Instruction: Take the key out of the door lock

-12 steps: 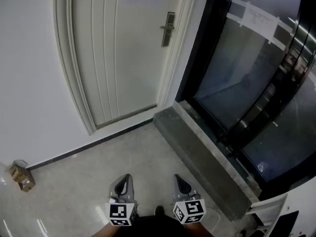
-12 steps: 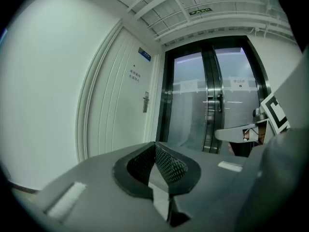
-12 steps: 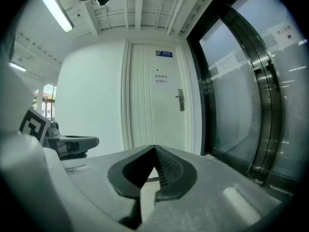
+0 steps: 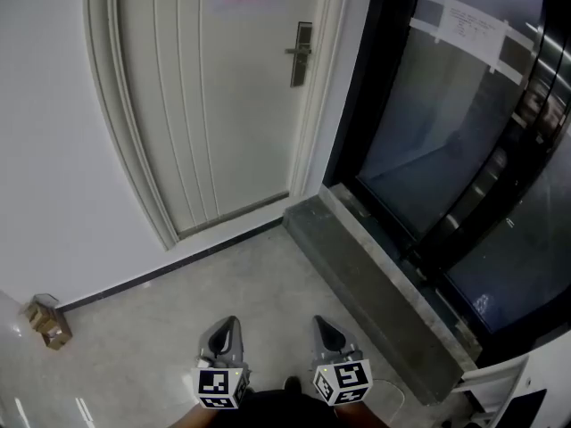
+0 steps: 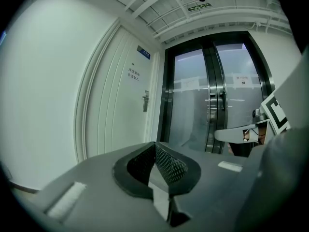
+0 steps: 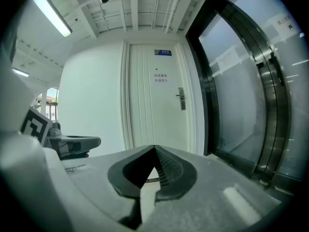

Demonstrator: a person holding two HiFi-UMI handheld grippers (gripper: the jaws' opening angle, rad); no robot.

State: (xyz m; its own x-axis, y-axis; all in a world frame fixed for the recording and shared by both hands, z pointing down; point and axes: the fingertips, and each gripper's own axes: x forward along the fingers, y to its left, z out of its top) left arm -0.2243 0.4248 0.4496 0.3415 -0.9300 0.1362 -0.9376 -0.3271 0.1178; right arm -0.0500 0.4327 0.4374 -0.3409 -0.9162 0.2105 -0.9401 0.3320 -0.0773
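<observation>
Both left gripper (image 4: 225,325), right gripper (image 4: 320,324) jaws together; door lock (image 4: 302,53) well apart.

Open floor (image 4: 178,328) runs up to the door (image 4: 214,105). Right of the door a stone step (image 4: 375,283) rises; a box (image 4: 49,322) sits left.

We are standing on a pale, glossy floor (image 4: 152,328), facing a white wall (image 4: 45,150) with a panelled white door (image 4: 205,105) set in it. A dark skirting strip (image 4: 161,269) is running along the wall's foot. To the right, dark-framed glass doors (image 4: 428,141) are rising behind a grey stone step (image 4: 375,283). A small cardboard box (image 4: 46,321) is sitting at the left by the wall. Overhead, a strip light (image 6: 52,16) is glowing.
</observation>
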